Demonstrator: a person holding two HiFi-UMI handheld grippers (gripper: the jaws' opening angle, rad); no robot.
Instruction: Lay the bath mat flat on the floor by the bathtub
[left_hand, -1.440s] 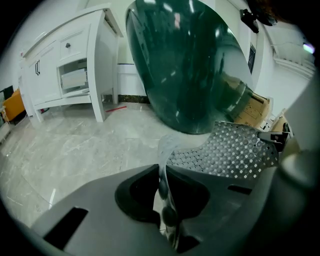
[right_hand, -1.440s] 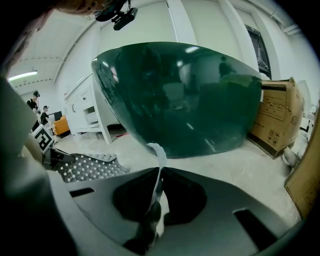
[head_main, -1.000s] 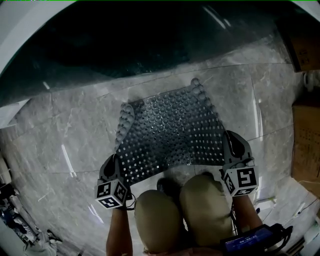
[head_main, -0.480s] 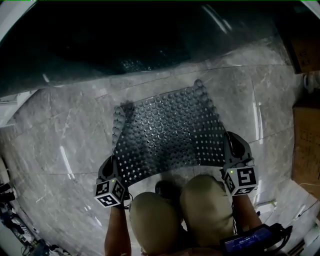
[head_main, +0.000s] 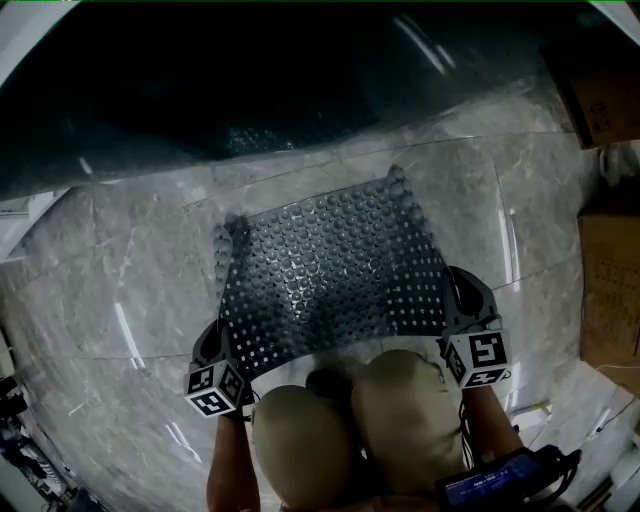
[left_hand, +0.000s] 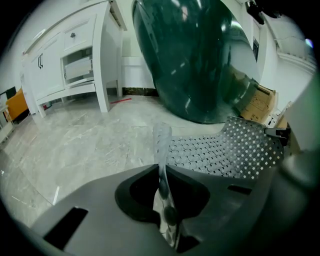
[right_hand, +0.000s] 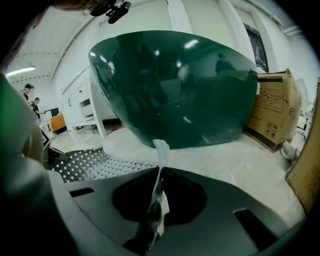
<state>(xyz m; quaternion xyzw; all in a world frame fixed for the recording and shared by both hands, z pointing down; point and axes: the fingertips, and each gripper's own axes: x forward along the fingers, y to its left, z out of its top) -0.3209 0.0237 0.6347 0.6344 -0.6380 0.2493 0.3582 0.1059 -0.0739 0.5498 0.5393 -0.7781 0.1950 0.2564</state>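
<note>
Bath mat (head_main: 330, 270), clear and studded with round bumps and holes, is stretched between my two grippers above the grey marble floor (head_main: 110, 270), on my side of the dark green bathtub (head_main: 250, 80). Its far edge points toward the bathtub and sits low; I cannot tell whether it touches the floor. My left gripper (head_main: 218, 340) is clamped on the corner farthest from the bathtub on my left, its jaws pressed together on the thin edge, which stands upright between them. My right gripper (head_main: 462, 305) pinches the matching corner on my right the same way. A cardboard box (right_hand: 272, 107) stands beside the bathtub on one side, a white cabinet (left_hand: 70, 55) on the other.
</note>
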